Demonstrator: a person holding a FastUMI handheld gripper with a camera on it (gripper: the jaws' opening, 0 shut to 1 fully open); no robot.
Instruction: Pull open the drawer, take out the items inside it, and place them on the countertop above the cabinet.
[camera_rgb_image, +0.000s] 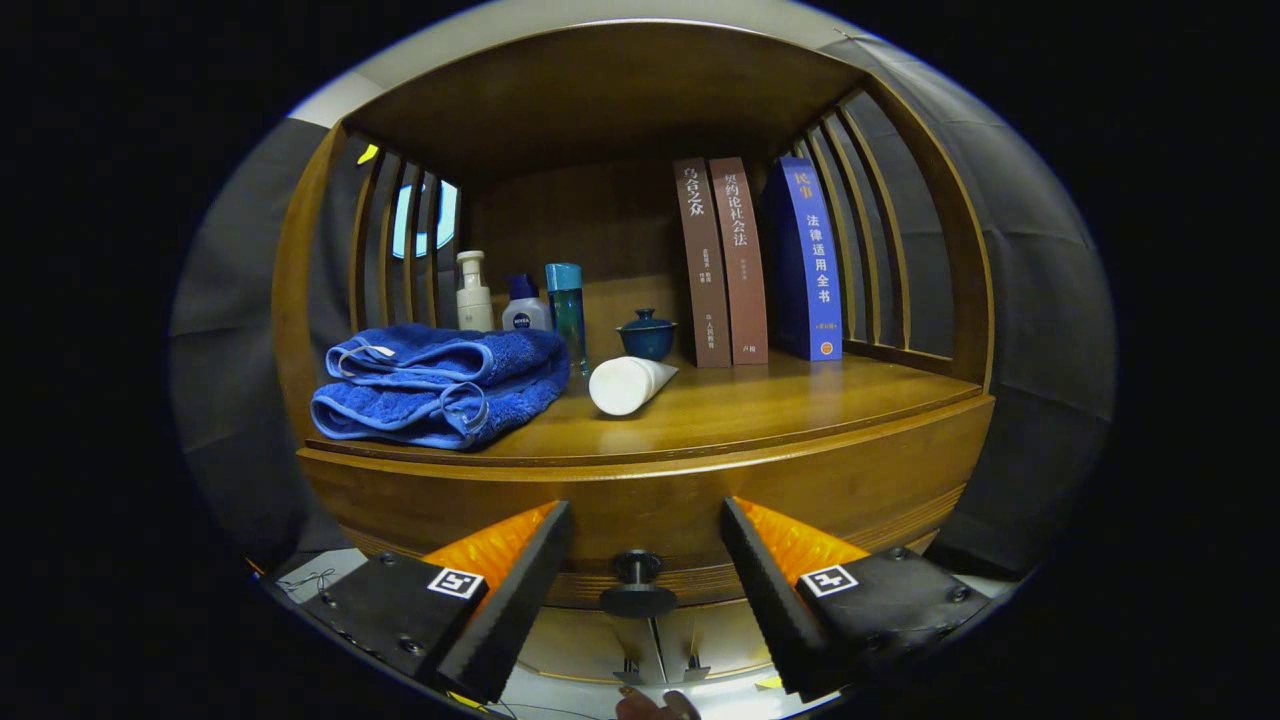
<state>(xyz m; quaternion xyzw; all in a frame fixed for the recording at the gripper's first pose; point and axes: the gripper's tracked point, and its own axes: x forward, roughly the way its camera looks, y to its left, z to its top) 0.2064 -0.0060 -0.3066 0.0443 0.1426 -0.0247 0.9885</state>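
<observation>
Now hand-held gripper (645, 520) open, three books (755, 260), one knob (637, 585)

I see a folded blue towel (437, 385) lying at the left, with a white pump bottle (473, 293), a small white-and-blue bottle (523, 305) and a tall clear teal bottle (566, 310) standing in a row just behind it. Right of the towel a white tube (628, 384) lies on its side, cap end facing me, and a dark blue lidded teacup (647, 335) sits just behind it. Further right I count three upright books against the back: two brown books (722, 262) side by side and a thicker blue book (808, 262) beside them.
</observation>
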